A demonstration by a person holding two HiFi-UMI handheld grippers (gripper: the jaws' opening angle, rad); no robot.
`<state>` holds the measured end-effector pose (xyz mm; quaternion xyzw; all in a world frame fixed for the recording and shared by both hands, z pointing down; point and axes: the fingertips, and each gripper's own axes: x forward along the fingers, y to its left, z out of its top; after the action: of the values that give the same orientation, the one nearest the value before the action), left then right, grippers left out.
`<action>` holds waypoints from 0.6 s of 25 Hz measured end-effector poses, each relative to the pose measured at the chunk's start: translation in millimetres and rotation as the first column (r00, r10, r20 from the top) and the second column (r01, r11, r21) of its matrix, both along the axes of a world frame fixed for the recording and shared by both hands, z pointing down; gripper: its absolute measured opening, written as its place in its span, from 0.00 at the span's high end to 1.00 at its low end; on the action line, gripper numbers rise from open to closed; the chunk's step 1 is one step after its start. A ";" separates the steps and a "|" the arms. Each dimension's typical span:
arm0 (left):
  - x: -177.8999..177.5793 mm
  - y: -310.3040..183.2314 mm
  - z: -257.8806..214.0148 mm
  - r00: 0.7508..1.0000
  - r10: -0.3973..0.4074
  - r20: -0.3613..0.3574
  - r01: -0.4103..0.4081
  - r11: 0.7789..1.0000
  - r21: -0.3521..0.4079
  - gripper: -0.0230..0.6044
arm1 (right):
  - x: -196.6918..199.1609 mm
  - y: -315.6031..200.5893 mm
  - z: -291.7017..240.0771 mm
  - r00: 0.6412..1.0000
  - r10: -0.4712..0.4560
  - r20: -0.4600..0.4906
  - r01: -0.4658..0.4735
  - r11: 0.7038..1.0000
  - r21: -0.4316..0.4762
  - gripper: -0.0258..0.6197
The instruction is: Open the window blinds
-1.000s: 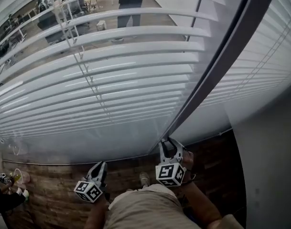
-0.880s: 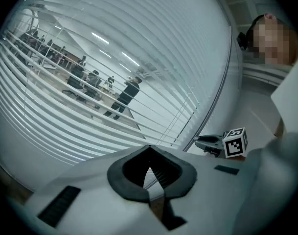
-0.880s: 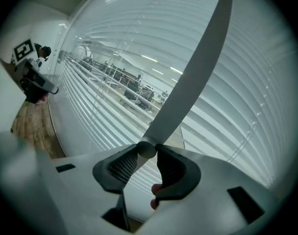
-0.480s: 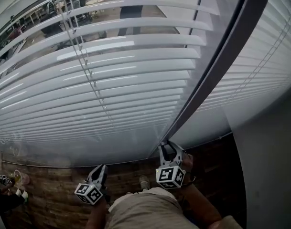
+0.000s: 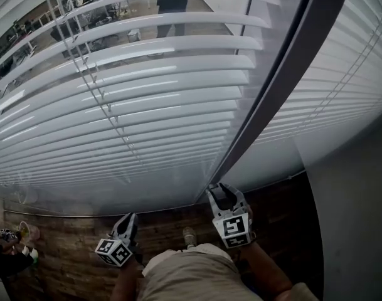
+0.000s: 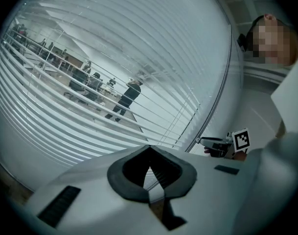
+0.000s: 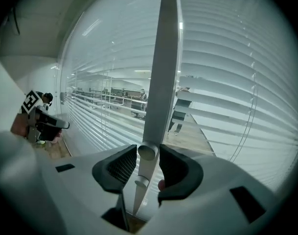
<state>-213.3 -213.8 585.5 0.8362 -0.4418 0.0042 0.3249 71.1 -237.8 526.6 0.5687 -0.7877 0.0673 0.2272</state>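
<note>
Since the earlier frames the right gripper (image 5: 221,190) has been rolled about its own axis, as is shown by its turned marker cube (image 5: 233,226). The tilt wand (image 7: 161,82) is pinched between its pads near the wand's lower end. The wand's long axis is carried up and away toward the top of the blinds (image 5: 147,99), whose upper slats are seen partly opened. The left gripper (image 5: 130,219) is kept pressed together and empty, well apart to the left. Room for twisting is left on both sides, though the wall (image 5: 354,218) is near on the right.
</note>
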 end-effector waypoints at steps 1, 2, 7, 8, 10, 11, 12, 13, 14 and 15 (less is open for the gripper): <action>-0.3 -3.1 10.6 1.000 -0.001 0.005 0.001 1.000 -0.001 0.94 | -0.7 -2.0 13.1 1.000 -0.004 0.000 0.004 1.000 -0.002 0.75; -2.7 -5.4 18.2 1.000 -0.002 0.009 0.002 1.000 -0.004 0.94 | -3.4 -3.2 24.0 1.000 -0.007 0.002 0.007 1.000 -0.010 0.75; -27.1 11.7 -44.4 1.000 -0.003 -0.010 0.003 1.000 -0.002 0.94 | -26.4 21.8 -21.0 1.000 -0.008 0.012 0.008 0.997 -0.074 0.75; -26.3 21.3 -79.7 1.000 -0.002 -0.021 0.002 1.000 0.007 0.94 | -26.2 33.7 -52.1 1.000 -0.005 0.008 0.005 0.997 -0.082 0.75; -8.5 28.7 -140.1 1.000 0.002 -0.031 -0.001 1.000 0.012 0.94 | -10.2 43.8 -102.5 1.000 0.001 0.016 0.001 0.994 -0.108 0.75; 6.3 23.9 -153.0 1.000 0.002 -0.028 -0.002 1.000 0.006 0.94 | 4.4 38.9 -110.3 1.000 0.002 0.026 0.001 0.992 -0.127 0.75; 20.0 16.0 -151.1 1.000 0.001 -0.022 -0.001 1.000 -0.003 0.94 | 17.9 30.4 -102.3 0.999 0.003 0.035 0.002 0.989 -0.146 0.75; 28.4 8.5 -135.6 1.000 -0.001 -0.015 0.000 1.000 -0.012 0.94 | 25.2 22.7 -79.2 0.999 0.004 0.044 0.003 0.987 -0.163 0.75; 29.1 4.3 -110.3 1.000 0.000 -0.006 0.000 1.000 -0.020 0.94 | 24.2 18.7 -45.4 0.999 0.006 0.050 0.003 0.984 -0.176 0.75; 23.2 3.7 -81.5 1.000 0.004 0.003 -0.004 1.000 -0.026 0.94 | 16.8 18.6 -8.2 0.999 0.011 0.053 -0.001 0.983 -0.183 0.75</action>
<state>-190.1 -210.0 503.9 0.8328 -0.4405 0.0116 0.3350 87.9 -219.2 518.4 0.5459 -0.7822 0.1553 0.2569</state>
